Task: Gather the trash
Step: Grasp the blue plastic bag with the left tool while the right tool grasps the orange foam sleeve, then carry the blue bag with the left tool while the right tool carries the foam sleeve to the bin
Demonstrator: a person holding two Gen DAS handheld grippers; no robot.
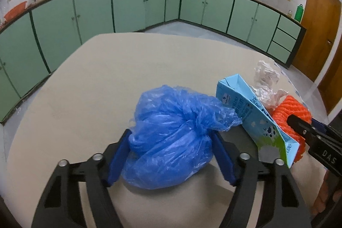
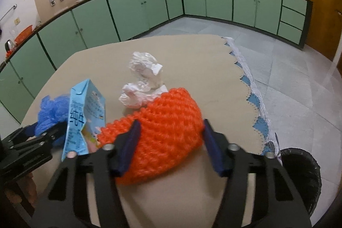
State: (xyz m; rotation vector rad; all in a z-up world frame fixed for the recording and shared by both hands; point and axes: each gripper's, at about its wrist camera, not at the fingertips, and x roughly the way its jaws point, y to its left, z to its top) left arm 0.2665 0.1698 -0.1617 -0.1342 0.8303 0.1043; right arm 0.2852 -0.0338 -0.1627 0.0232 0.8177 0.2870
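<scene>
A crumpled blue plastic bag (image 1: 171, 138) lies on the beige table between the blue pads of my left gripper (image 1: 171, 136), whose jaws stand wide around it; I cannot tell if they press it. A light blue milk carton (image 1: 256, 116) lies just right of it, also in the right wrist view (image 2: 83, 116). An orange foam net (image 2: 166, 136) lies between the pads of my right gripper (image 2: 171, 131), jaws wide around it. Crumpled white plastic (image 2: 145, 78) lies behind the net. The right gripper shows at the left view's right edge (image 1: 307, 131).
The beige table (image 2: 192, 57) has a scalloped cloth edge (image 2: 252, 95) on its right. A black-lined trash bin (image 2: 303, 174) stands on the floor at the table's right front. Green kitchen cabinets (image 1: 139, 5) run along the far walls.
</scene>
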